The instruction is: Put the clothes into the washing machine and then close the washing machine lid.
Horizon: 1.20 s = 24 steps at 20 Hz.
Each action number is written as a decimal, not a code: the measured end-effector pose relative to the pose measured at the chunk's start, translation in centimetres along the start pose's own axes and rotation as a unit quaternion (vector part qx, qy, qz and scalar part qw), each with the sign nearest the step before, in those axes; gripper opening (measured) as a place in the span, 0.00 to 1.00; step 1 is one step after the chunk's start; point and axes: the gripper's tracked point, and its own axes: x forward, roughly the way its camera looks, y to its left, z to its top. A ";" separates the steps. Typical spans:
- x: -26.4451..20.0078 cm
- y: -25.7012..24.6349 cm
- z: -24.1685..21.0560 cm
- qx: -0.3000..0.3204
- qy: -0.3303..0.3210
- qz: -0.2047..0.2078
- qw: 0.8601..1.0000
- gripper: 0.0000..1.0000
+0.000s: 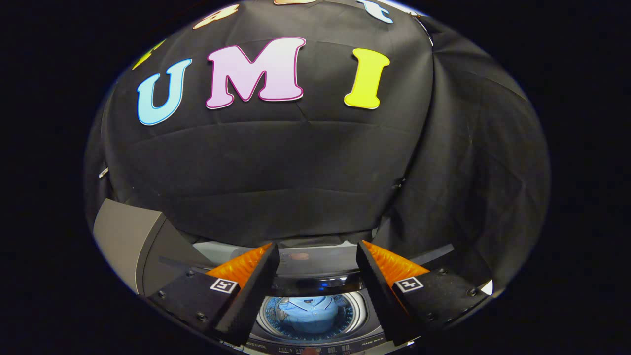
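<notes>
Claw (pixel 318 256): fingers spread wide, holding nothing, poised above the washing machine (pixel 315 340); blue shirt (pixel 308 313) lies below and between the fingers inside the drum; raised lid (pixel 320 261) stands just ahead, not yet closed.

Your gripper (pixel 318 256) is held with its two fingers (pixel 256 291) spread wide apart, the jaws parted and nothing pinched between them (the gap stays bare from tips to base). Both fingers reach forward side by side, their tips level with one another. Each finger narrows toward its tip, and neither one touches anything that you can see.
</notes>
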 end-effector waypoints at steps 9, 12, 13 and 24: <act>-1.1 -0.2 -1.2 0.001 -0.005 0.001 1.000 1.00; -1.1 -0.3 -1.6 0.005 -0.007 0.001 1.000 1.00; -1.1 -0.4 -2.0 0.003 -0.002 0.000 1.000 0.99; -0.1 -1.1 -19.8 -0.037 0.165 0.008 0.986 0.99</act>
